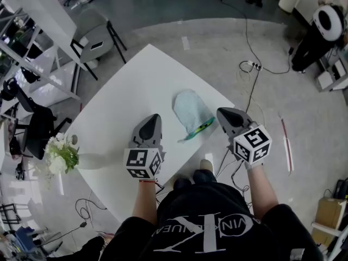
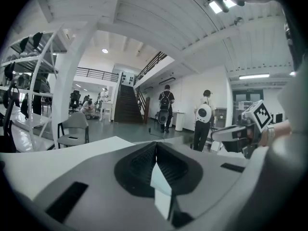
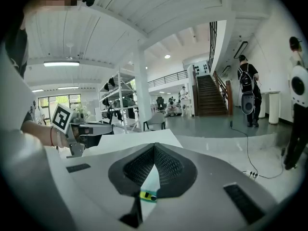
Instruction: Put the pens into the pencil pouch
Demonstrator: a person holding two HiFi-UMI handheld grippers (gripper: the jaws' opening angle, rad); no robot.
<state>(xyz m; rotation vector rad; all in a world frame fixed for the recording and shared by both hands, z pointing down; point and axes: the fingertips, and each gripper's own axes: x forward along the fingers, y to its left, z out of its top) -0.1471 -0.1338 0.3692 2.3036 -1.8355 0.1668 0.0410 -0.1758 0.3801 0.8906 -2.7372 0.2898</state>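
Hovering above the desk (image 1: 130, 86), both grippers are sitting empty. The left gripper (image 1: 154, 118) is showing its jaws pressed tight together with nothing between them, and the right gripper (image 1: 222, 113) is matching it, jaws sealed. Between the two, the pale blue pouch (image 1: 190, 110) is lying flat on the desk, with a green and yellow pen (image 1: 199, 129) seemingly poking out of its near end. The pouch is looking soft and floppy, likely to sag, so pinching its mouth edge is looking wise. The pen is looking light, stiff and slick, best nipped across mid-barrel.
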